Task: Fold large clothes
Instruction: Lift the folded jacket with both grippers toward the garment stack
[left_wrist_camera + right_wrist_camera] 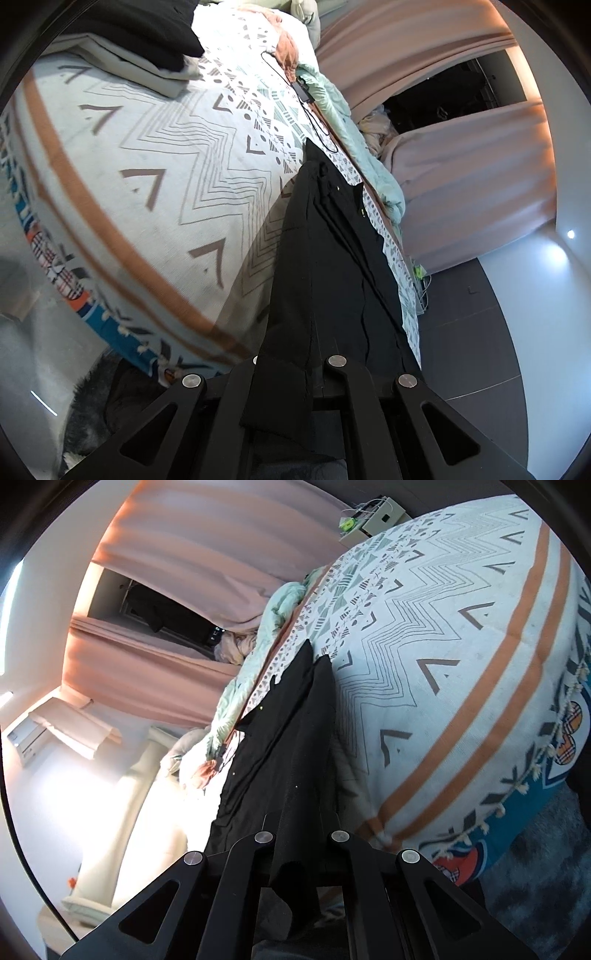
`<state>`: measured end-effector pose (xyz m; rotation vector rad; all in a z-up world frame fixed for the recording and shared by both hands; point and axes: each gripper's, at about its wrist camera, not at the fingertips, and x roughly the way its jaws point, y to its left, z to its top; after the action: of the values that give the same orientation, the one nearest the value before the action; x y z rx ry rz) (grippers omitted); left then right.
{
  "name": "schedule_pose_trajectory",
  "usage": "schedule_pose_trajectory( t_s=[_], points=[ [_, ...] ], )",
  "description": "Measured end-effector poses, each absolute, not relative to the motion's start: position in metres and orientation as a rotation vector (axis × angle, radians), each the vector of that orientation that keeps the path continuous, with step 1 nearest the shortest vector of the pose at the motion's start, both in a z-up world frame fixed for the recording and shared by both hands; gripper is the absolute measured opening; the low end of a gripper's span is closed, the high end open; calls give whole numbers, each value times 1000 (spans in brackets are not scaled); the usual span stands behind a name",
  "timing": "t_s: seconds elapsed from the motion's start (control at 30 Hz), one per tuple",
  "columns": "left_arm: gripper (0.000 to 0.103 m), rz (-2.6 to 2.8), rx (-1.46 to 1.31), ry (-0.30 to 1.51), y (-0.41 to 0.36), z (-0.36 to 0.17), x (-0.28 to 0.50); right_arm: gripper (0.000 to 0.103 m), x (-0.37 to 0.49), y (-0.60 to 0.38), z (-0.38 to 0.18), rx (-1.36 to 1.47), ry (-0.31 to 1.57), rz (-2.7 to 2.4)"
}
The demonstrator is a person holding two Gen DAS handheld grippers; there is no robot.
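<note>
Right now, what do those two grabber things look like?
Both look alike. The left gripper and right gripper are matte black, with angled link bars, triangular cut-outs and round silver pivot caps. No cables, markings, hands or sleeves show.

Garment [332,258] on the bedspread [147,166] — folded pile [147,48] beyond.

Each view sits on a gripper, looks forward along its fingers, angled somewhat downward and rolled sideways, close over the patterned bedspread [147,155]. Both share the black garment [332,266] running away from the lens, the bedspread and the pink curtains [461,177]. The left faces the bed's folded pile [147,44]; the right, a lit wall.
</note>
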<state>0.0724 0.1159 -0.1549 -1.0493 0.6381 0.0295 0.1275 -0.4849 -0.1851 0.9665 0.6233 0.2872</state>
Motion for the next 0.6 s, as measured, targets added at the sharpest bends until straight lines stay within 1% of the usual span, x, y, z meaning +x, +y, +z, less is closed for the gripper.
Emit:
schedule_pose_trajectory(
  t_s=[0.37, 0.6],
  points=[
    [2, 22, -1055, 598, 115, -140, 23, 4, 83, -487, -167, 955, 588, 318],
    [2, 15, -1040, 535, 117, -106, 1, 4, 63, -486, -142, 971, 550, 375]
  ],
)
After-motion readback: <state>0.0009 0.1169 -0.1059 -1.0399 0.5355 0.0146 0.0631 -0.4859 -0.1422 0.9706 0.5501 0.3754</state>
